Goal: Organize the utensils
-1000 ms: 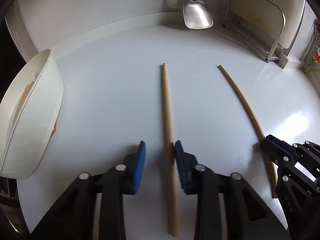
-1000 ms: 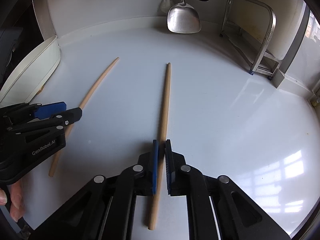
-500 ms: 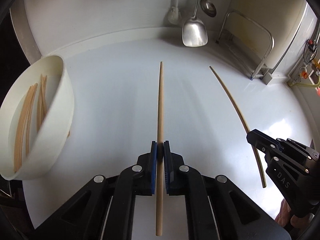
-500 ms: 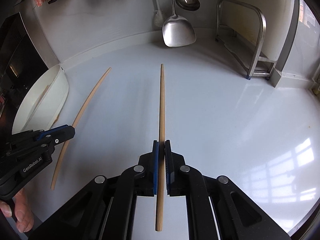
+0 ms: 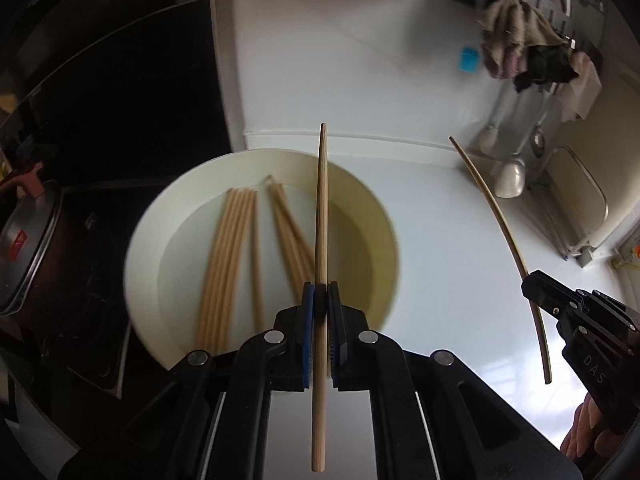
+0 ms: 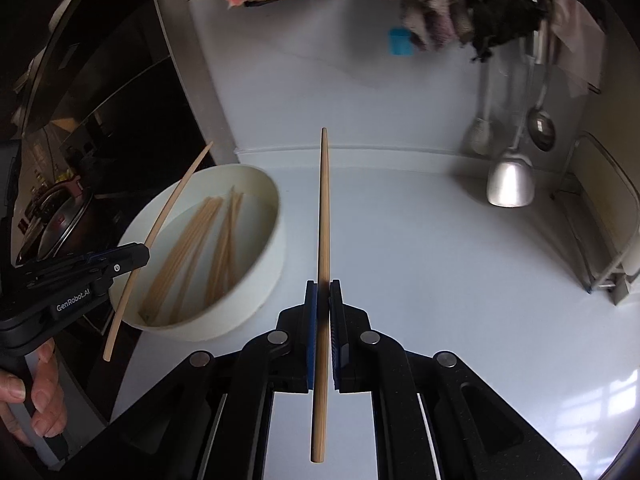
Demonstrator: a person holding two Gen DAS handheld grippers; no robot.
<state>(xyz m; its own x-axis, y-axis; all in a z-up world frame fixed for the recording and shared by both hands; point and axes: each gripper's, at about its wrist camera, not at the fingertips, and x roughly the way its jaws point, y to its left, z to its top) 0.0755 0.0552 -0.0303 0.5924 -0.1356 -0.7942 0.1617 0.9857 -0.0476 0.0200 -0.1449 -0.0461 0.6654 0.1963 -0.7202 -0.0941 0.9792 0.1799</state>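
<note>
Daylight glare on counter (image 6: pixel 600 396) at right; left side dark; bowl (image 5: pixel 256 168) motion-blurred, edges fisheye-bent; window probably offscreen.

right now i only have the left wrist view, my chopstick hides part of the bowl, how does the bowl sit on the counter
Observer: The bowl stands at the left edge of the white counter, beside a dark stove.
Operator: is the right gripper really clamped, i just see its side
Observer: Yes, the right gripper is shut on its chopstick, pads on both sides.
Operator: what hangs right of the spatula
Observer: A steel ladle hangs on the wall above the steel spatula.
</note>
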